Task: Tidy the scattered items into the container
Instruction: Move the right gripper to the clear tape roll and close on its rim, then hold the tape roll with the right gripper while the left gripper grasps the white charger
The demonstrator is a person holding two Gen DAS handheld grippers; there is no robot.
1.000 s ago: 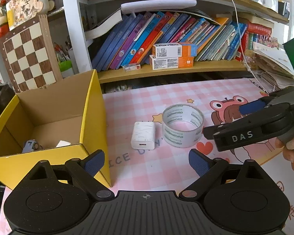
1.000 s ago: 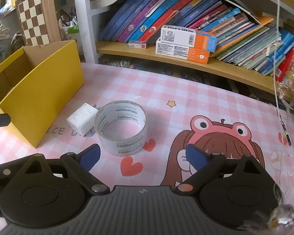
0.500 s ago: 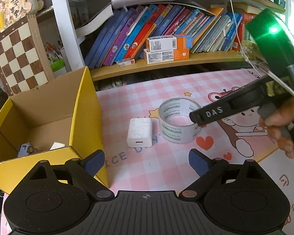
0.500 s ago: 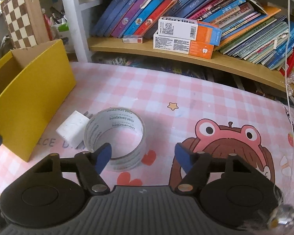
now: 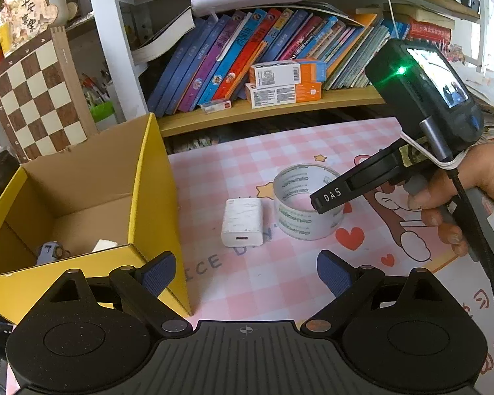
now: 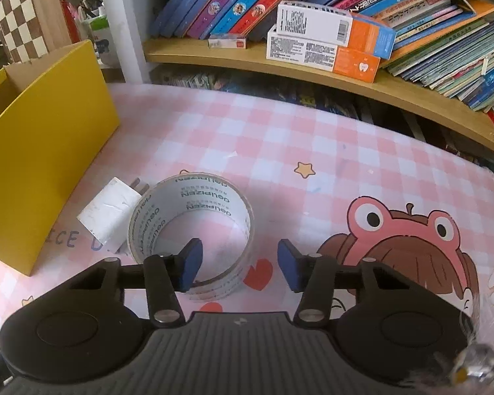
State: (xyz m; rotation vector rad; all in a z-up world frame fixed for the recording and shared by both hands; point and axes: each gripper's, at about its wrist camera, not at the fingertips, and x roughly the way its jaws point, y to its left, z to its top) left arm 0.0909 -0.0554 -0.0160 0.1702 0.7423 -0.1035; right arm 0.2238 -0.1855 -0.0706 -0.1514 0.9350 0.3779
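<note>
pink mat [image 6: 280, 138]; right tool [image 6: 239, 265] astride tape [image 6: 194, 217]

**A count of what sits around the yellow box**

One yellow box [image 5: 154, 177] stands open. Right of it lie one white charger [image 5: 242, 221] and, beyond that, one roll of clear tape [image 5: 308, 202]. Inside the box I count two small things, one bluish [image 5: 49, 252], one white [image 5: 103, 245]. Behind the box: one chessboard [image 5: 36, 98], two orange-and-white cartons [image 5: 285, 80] stacked.
</note>
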